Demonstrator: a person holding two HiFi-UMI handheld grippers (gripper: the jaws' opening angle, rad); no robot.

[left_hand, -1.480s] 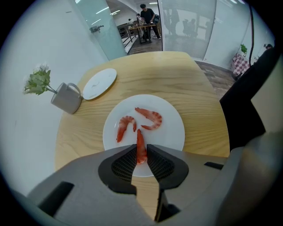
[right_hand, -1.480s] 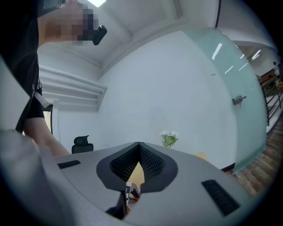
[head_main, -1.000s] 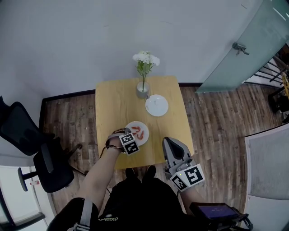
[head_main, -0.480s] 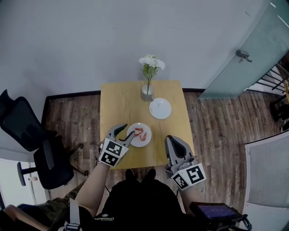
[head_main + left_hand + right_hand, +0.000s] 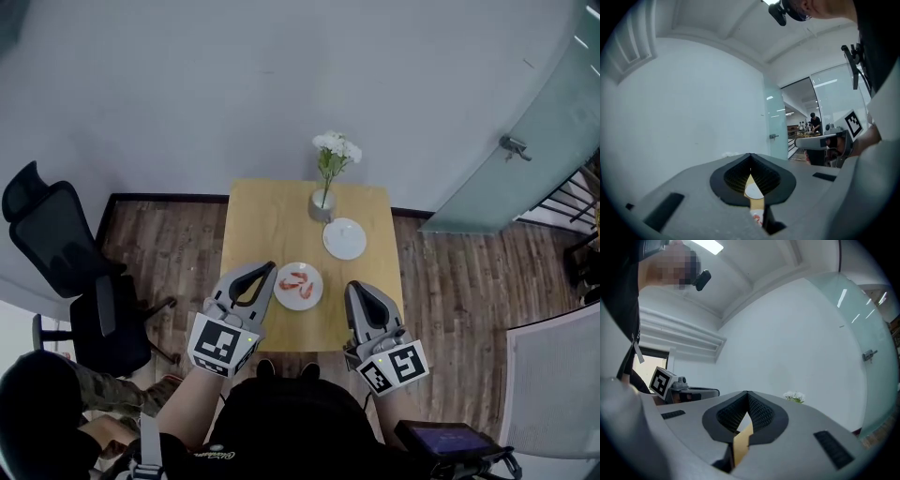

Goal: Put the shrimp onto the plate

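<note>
Two red shrimp [image 5: 297,280] lie on a white plate [image 5: 312,296] near the front of the small wooden table [image 5: 267,225]. My left gripper [image 5: 269,272] hovers just left of that plate, raised over the table's front edge. Its jaws have come together with nothing between them. My right gripper [image 5: 356,288] hangs to the right of the plate, also shut and empty. In the left gripper view the closed jaws [image 5: 750,157] leave a slit that shows the table and a bit of plate [image 5: 752,191]. The right gripper view shows its jaws [image 5: 747,394] meeting at the tip.
An empty white plate [image 5: 345,238] and a grey vase of white flowers [image 5: 323,202] stand at the table's back right. A black office chair [image 5: 66,262] is on the wood floor at left. A glass door [image 5: 525,159] is at right, and a person crouches at lower left [image 5: 42,403].
The left gripper drew back from the shrimp plate toward the table's front, then went from open to shut. The shrimp stayed on the plate. The right gripper barely moved.
</note>
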